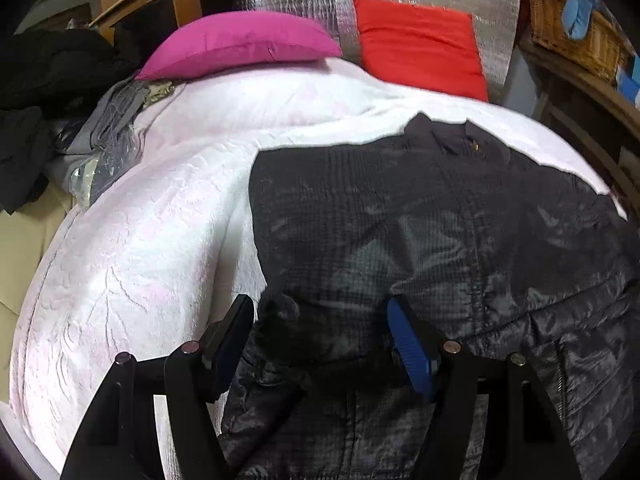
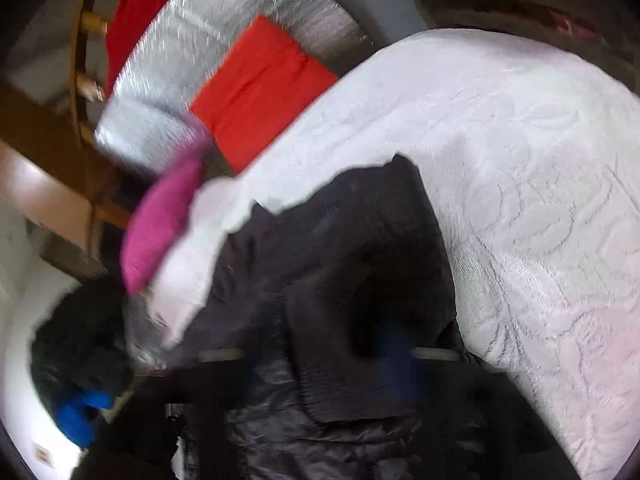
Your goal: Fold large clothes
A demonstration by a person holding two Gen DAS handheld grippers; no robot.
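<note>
Two hand-held grippers over dark quilted jacket [image 1: 420, 220] on bed [image 1: 140, 240]. Left hand-held gripper [image 1: 320, 320] apart, hem between fingers; right hand-held gripper [image 2: 320, 354] blurred, apparently apart. Pinch hem squarely, fold evenly.

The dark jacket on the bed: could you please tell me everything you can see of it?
The dark jacket is a large, shiny quilted garment, black to charcoal, with a grid-stitched lining showing and a matte knitted collar at its far end. It lies spread but creased on the white quilted bedcover, its near part bunched. The left gripper straddles a fold with its jaws apart. The right wrist view is blurred, showing a ribbed knit part.
</note>
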